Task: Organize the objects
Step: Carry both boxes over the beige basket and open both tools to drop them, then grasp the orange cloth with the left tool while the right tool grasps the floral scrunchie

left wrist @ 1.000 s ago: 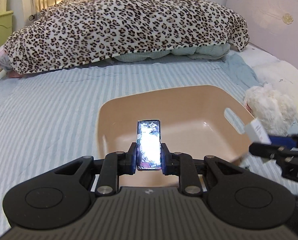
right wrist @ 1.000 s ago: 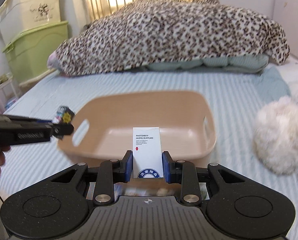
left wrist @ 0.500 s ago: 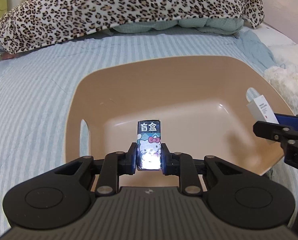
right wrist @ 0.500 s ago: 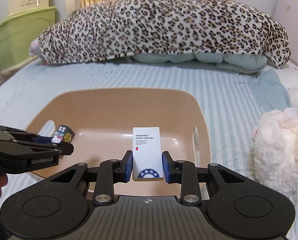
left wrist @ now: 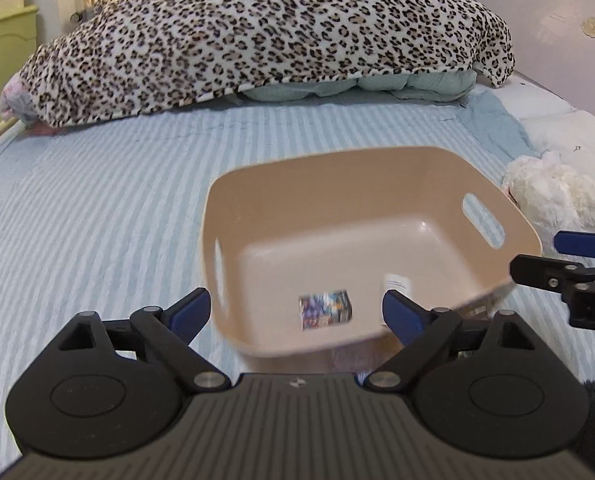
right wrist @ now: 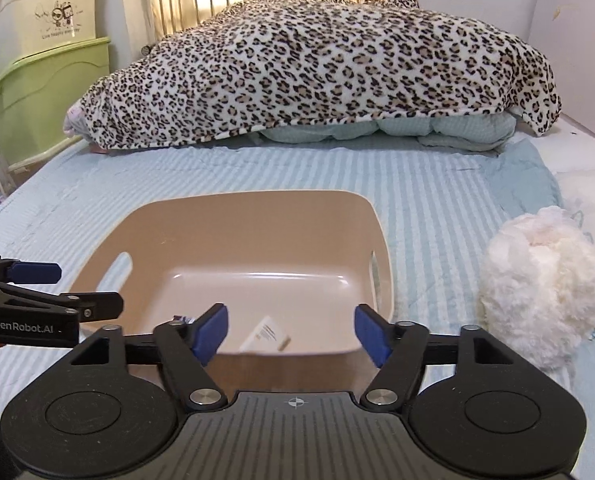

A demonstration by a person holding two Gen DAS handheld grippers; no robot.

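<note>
A tan plastic basin (left wrist: 281, 184) sits on the striped bed; it also shows in the right wrist view (right wrist: 257, 216). A small colourful cartoon box (left wrist: 325, 309) lies inside it near the front wall. A white hotel-supplies box (right wrist: 266, 336) lies inside too, and shows in the left wrist view (left wrist: 397, 282). My left gripper (left wrist: 297, 314) is open and empty, just before the basin's near rim. My right gripper (right wrist: 291, 334) is open and empty at the basin's near rim. Each gripper shows at the edge of the other's view.
A white fluffy plush (right wrist: 545, 292) lies right of the basin, also in the left wrist view (left wrist: 553, 196). A leopard-print blanket (left wrist: 265, 32) is heaped at the back of the bed. Green and cream storage bins (right wrist: 45, 92) stand at the left. A headboard panel (left wrist: 557, 20) is at the right.
Both grippers opened and let go of their boxes, which now lie in the basin. Both grippers have drawn back and up from the basin.
</note>
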